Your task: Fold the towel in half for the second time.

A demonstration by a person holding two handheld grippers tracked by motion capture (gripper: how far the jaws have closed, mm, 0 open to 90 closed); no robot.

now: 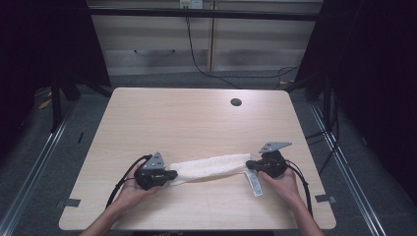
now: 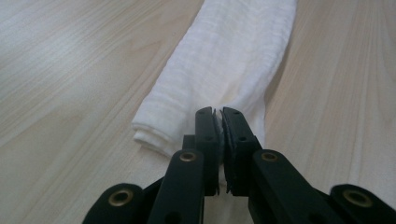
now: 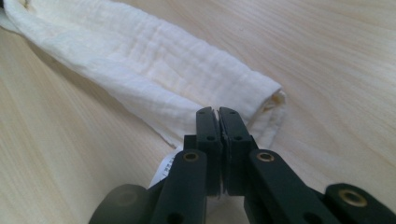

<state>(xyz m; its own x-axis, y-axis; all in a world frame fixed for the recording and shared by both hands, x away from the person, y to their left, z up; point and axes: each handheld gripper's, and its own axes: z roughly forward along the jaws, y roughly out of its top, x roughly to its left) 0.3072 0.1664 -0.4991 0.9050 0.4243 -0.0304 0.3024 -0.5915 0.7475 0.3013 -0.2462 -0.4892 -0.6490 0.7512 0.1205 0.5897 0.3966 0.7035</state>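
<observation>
A white crinkled cloth (image 1: 209,167), folded into a long narrow strip, lies across the near part of the wooden table (image 1: 192,118). My left gripper (image 1: 173,175) is shut on the cloth's left end; in the left gripper view its jaws (image 2: 218,116) pinch the fabric (image 2: 224,60). At the strip's right end my right gripper (image 1: 249,164) is shut on the cloth (image 3: 154,70), its jaws pressed together over the edge (image 3: 217,114). A white label tag (image 1: 254,183) hangs from the right end onto the table.
A round cable hole (image 1: 236,102) sits near the table's far right edge. Dark curtains flank the table, and cables run along the floor behind it. A hand holds each gripper from the near side.
</observation>
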